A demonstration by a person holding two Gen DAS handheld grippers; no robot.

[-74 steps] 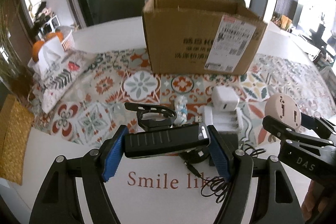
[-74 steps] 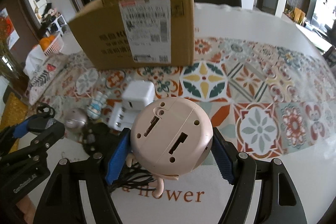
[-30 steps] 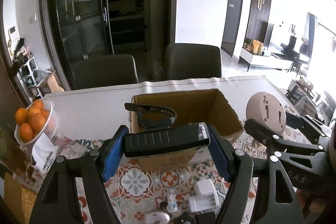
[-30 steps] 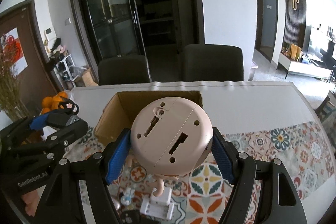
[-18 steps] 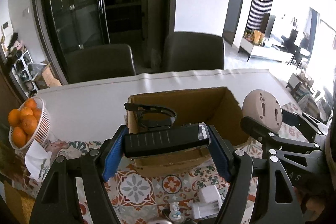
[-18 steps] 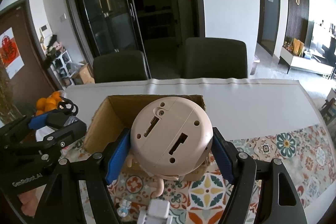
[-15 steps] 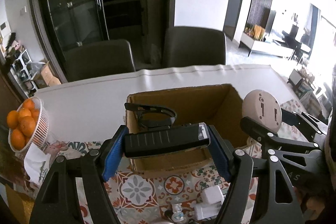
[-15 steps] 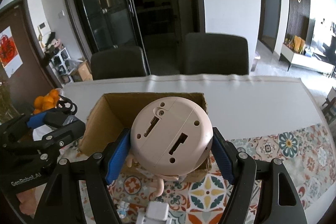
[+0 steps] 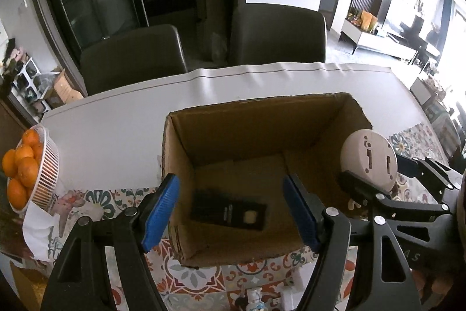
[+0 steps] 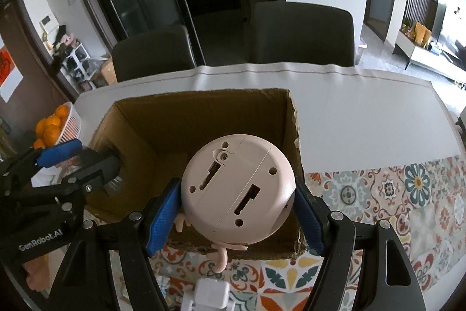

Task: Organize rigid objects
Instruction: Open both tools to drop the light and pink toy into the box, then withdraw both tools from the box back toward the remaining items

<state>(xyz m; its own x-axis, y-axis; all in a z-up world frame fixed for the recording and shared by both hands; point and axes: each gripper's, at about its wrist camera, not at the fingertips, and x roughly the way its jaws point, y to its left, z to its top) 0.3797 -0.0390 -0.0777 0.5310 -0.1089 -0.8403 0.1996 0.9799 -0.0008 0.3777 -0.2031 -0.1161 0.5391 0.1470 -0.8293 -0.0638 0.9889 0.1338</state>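
Desk: Left tool over the cardboard box, then?

Photographer: Yes, held above the open top, jaws spread wide, nothing between the blue pads. Black device lying flat on the box floor, directly below, clear of both pads.

Desk: And the right tool?

Photographer: Clamped on the round pink toy, flat base with its slots and screw holes turned toward the camera, small limbs dangling underneath. Poised over the near right corner of the same box, at about rim height, just beside the left tool.

Desk: Setting?

Photographer: Box standing on a white table, near edge resting on a patterned cloth. Basket of oranges at the far left of the table. White charger on the cloth in front of the box. Two dark chairs behind the far side of the table.
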